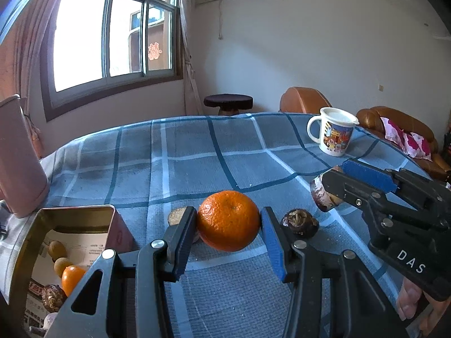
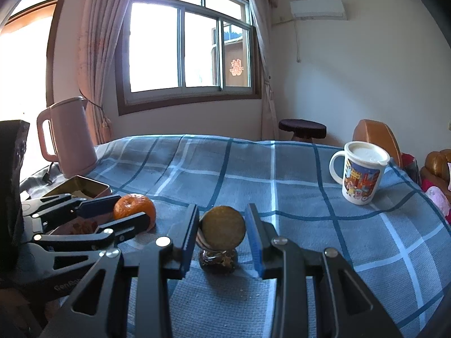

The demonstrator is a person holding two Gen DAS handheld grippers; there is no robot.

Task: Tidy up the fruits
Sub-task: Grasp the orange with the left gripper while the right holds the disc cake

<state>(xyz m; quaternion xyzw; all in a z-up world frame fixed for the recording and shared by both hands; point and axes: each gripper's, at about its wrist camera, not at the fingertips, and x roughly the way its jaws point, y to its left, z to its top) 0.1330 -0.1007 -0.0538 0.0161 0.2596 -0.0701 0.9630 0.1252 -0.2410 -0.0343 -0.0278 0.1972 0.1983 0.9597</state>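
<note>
The orange [image 1: 228,221] sits pinched between the two fingers of the left gripper [image 1: 228,225], which points a little downward over the bench [image 1: 197,152] with its blue checked cloth. Just right of the orange lies a dark brown wrinkled fruit [image 1: 300,222]. Farther right of the orange, the right gripper [image 2: 222,232] comes in from the side, tilted a little downward, its fingers pinching a round brown fruit [image 2: 222,231]. Left of the orange stands an open tin box [image 1: 73,225] holding more fruit. Well beyond the orange, to the right, stands a picture mug [image 1: 334,132]. A person's fingers [image 1: 408,301] show under the right gripper.
</note>
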